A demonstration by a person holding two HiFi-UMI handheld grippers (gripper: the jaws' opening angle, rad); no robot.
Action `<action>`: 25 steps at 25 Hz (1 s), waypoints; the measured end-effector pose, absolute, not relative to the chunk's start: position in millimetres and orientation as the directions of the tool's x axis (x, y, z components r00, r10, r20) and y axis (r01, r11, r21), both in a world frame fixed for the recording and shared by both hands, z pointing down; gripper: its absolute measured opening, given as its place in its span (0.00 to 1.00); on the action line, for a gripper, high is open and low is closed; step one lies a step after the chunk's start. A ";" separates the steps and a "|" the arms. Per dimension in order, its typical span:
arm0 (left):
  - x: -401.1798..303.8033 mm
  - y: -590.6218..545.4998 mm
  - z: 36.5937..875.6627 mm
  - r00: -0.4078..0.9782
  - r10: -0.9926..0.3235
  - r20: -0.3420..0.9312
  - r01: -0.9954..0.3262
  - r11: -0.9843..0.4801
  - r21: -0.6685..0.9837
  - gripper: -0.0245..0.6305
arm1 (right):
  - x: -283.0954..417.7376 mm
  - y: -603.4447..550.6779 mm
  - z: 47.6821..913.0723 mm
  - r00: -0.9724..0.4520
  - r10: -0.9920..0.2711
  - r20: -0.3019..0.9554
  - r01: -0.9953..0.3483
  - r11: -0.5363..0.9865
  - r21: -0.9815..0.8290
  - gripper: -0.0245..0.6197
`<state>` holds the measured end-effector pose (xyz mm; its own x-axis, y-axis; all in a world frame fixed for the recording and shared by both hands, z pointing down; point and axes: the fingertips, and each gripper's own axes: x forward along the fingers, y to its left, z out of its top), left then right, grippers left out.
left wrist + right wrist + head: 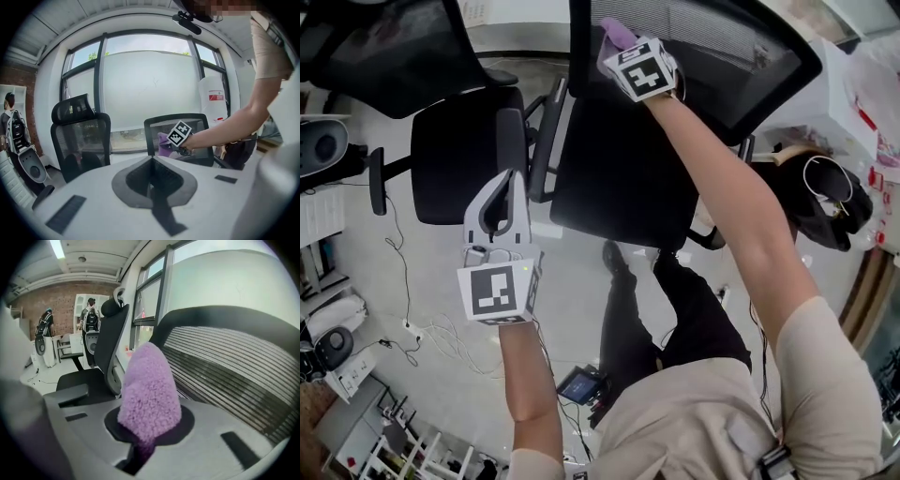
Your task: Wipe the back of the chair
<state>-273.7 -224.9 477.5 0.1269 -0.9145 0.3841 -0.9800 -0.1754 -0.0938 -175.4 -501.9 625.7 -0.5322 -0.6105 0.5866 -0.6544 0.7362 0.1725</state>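
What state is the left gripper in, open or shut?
Shut and empty. The white left gripper shows its jaws meeting along the centre line, nothing between them; head view agrees, tips together.

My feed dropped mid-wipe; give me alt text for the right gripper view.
The right gripper, jaws shut on a fluffy purple cloth, holds it upright close beside the black mesh chair back at right. A second black chair stands behind at left.
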 end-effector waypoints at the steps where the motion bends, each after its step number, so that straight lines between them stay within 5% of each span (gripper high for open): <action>1: -273.2 -225.2 473.5 0.130 -0.917 0.376 -0.979 -0.180 -0.099 0.05 | -172.4 -497.7 619.0 -0.537 -0.615 0.578 -0.658 0.734 0.169 0.07; 25: -196.6 -195.5 271.3 0.287 -0.940 0.188 -0.925 -0.322 -0.199 0.05 | -47.3 -295.3 309.9 -0.685 -0.637 0.354 -0.613 0.766 0.191 0.07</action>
